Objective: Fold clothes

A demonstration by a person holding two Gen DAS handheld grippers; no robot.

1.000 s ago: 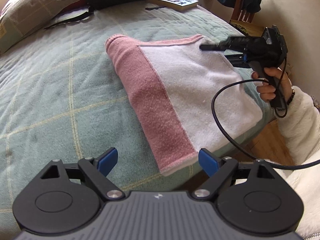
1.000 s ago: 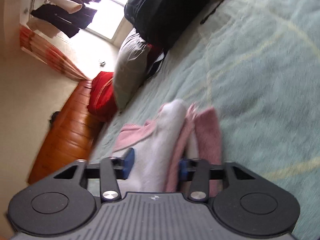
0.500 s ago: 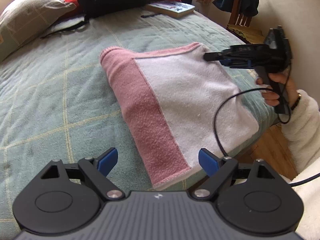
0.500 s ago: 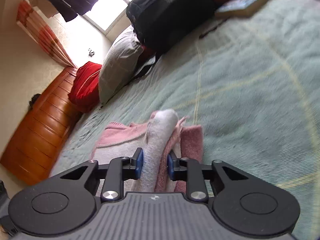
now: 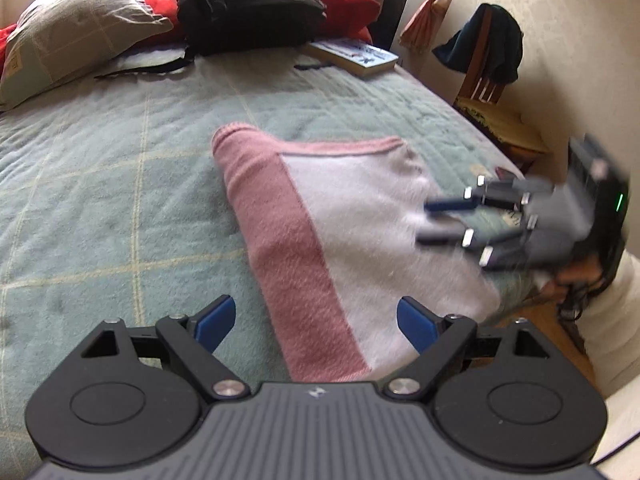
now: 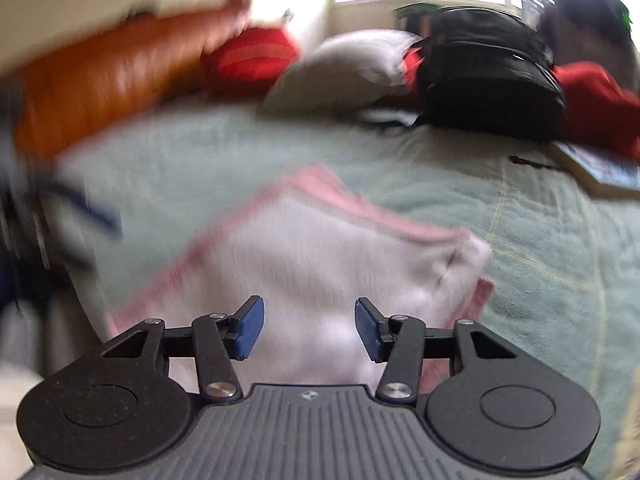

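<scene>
The folded pink-and-white garment (image 5: 340,232) lies flat on the green checked bedspread (image 5: 120,184), near the bed's right edge, pink band to the left. The left gripper (image 5: 316,322) is above the garment's near end, fingers wide apart and holding nothing. The right gripper (image 6: 306,328) is over the white panel, fingers apart and empty; its view is heavily blurred. At the head of the bed sit a grey pillow (image 5: 76,24), a black backpack (image 5: 248,4) and a book (image 5: 356,56).

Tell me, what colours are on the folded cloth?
The folded cloth is white with a pink band, clearest from the left wrist.
</scene>
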